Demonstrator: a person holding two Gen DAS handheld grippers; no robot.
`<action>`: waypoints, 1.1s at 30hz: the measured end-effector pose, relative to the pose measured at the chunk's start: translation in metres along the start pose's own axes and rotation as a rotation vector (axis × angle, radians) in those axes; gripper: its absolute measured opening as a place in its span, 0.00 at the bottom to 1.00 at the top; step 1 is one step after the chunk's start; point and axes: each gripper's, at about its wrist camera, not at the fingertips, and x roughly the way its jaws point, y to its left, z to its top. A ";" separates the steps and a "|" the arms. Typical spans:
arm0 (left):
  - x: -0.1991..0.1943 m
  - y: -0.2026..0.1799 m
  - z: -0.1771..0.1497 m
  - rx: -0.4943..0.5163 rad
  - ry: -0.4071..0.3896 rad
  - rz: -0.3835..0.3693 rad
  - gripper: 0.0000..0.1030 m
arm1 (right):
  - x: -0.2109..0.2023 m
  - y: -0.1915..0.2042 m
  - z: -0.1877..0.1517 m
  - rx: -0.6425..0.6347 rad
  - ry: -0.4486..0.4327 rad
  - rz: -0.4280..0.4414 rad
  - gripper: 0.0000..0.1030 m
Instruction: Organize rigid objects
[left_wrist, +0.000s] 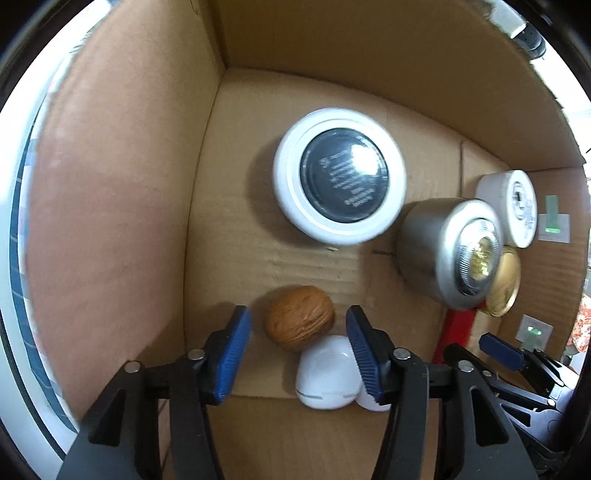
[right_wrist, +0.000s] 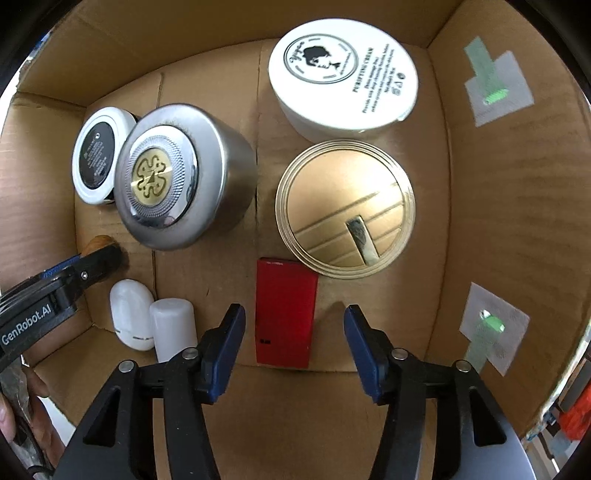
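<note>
I look down into a cardboard box (left_wrist: 110, 221). A brown walnut (left_wrist: 299, 317) lies on its floor between the blue pads of my left gripper (left_wrist: 299, 354), which stands open and touches nothing. A white egg-shaped case (left_wrist: 325, 373) rests against the walnut, and a small white cylinder (right_wrist: 173, 325) stands beside the case. My right gripper (right_wrist: 293, 347) is open too, and a flat red box (right_wrist: 286, 314) lies between its pads, apart from both. The walnut (right_wrist: 99, 243) is half hidden behind the left gripper's finger (right_wrist: 96, 264).
Also on the box floor: a white jar with a black lid (left_wrist: 340, 175), a silver tin (right_wrist: 177, 177), a white cream jar (right_wrist: 343, 74) and a gold round lid (right_wrist: 345, 208). The box walls (right_wrist: 498, 221) rise close on all sides. A hand (right_wrist: 22, 406) shows at the lower left.
</note>
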 end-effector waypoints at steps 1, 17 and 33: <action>-0.003 0.000 -0.002 0.002 -0.007 0.003 0.53 | -0.005 -0.001 -0.002 -0.002 -0.005 0.001 0.57; -0.092 -0.009 -0.047 0.023 -0.195 0.056 0.98 | -0.085 0.004 -0.032 -0.059 -0.143 -0.052 1.00; -0.195 -0.034 -0.108 0.056 -0.394 0.085 1.00 | -0.170 -0.010 -0.100 -0.058 -0.347 -0.048 1.00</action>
